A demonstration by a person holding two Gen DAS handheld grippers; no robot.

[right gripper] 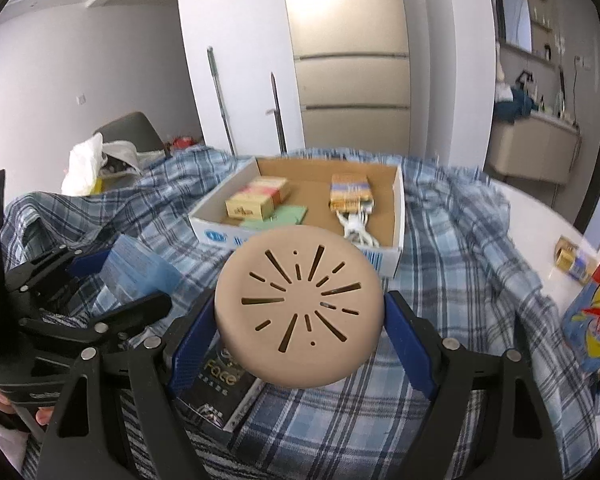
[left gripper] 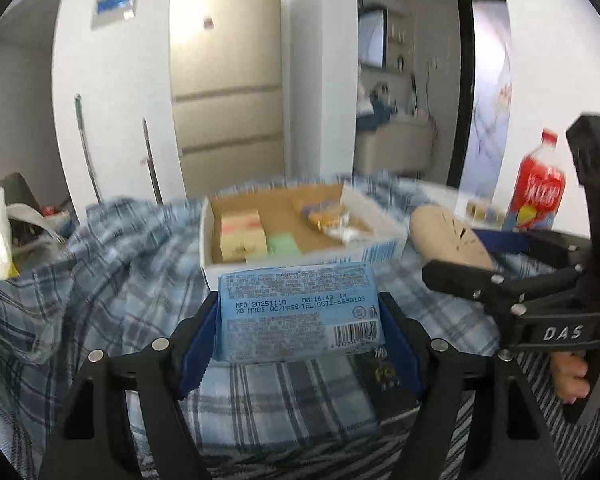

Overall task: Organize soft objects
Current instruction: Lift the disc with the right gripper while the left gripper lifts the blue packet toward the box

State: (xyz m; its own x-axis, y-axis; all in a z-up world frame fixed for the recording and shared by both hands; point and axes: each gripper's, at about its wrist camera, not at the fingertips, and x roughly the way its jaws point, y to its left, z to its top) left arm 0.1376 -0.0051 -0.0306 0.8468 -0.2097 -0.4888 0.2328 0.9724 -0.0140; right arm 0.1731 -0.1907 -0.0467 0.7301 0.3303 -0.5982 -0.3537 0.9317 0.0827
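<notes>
On the far left, a white plastic bag [right gripper: 85,164] lies beside a grey chair [right gripper: 134,130] past the edge of the blue checked cloth [right gripper: 452,240] that covers the table. Next, the left gripper [left gripper: 300,316] pinches a light blue tissue pack [left gripper: 300,312] between its blue pads [left gripper: 198,344], label side up, raised clear of the cloth just near of the box (print partly blurred). At centre, the open cardboard box [right gripper: 399,216] sits on the cloth and holds a yellow pack [right gripper: 258,200], green pads [right gripper: 284,216], a striped pack [right gripper: 350,192] and a white bundle [right gripper: 356,226]. To the right of the tissue pack, the right gripper [right gripper: 300,316] clamps a round beige slotted cushion [right gripper: 298,306], held above a dark "Face" package [right gripper: 220,380] that lies on the cloth. Further right stands a red bottle [left gripper: 536,192], with a small gold-and-blue item [right gripper: 572,258] near it on bare white tabletop [right gripper: 540,216].
</notes>
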